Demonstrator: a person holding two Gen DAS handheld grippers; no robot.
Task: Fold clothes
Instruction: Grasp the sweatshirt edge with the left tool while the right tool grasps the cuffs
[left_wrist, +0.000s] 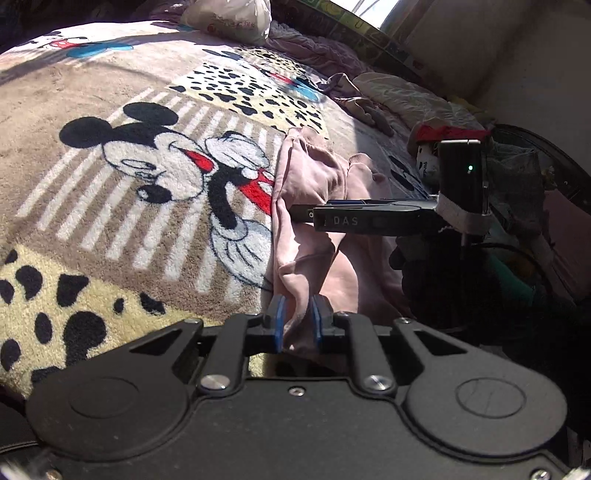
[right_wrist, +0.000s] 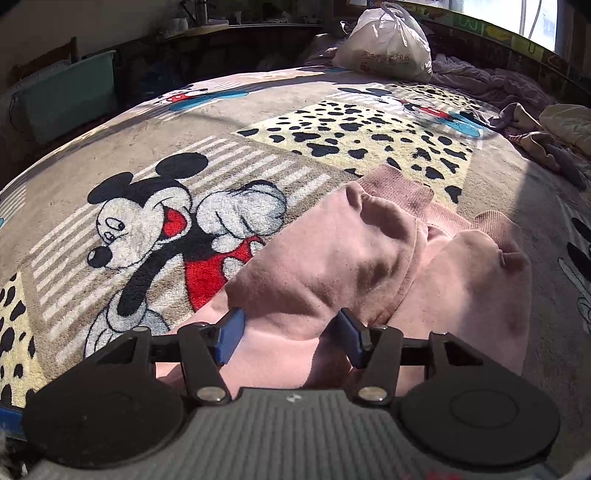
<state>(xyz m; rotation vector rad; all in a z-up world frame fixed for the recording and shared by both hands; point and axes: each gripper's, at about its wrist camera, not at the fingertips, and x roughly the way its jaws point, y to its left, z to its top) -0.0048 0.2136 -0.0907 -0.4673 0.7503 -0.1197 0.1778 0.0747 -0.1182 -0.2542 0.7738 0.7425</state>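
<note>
Left gripper (left_wrist: 297, 317) pinching a fold of the pink garment (left_wrist: 314, 229); right gripper (right_wrist: 290, 334) spread wide over the same cloth, holding nothing.

From my seat, the left jaws are nearly closed with a ridge of pink fabric caught between the blue pads (left_wrist: 279, 325), which I judge is to anchor the near edge while the other tool works. My right jaws stand well apart with cloth bulging between them, pads not closed on it, probably lined up for a grip. The garment lies bunched on the cartoon-mouse blanket (right_wrist: 147, 221), ribbed cuffs pointing away from me. To the left of the cloth I have broad bare blanket to lay a fold onto; a white plastic bag (right_wrist: 384, 44) and rumpled bedding (right_wrist: 491, 85) sit well apart at the far side.
</note>
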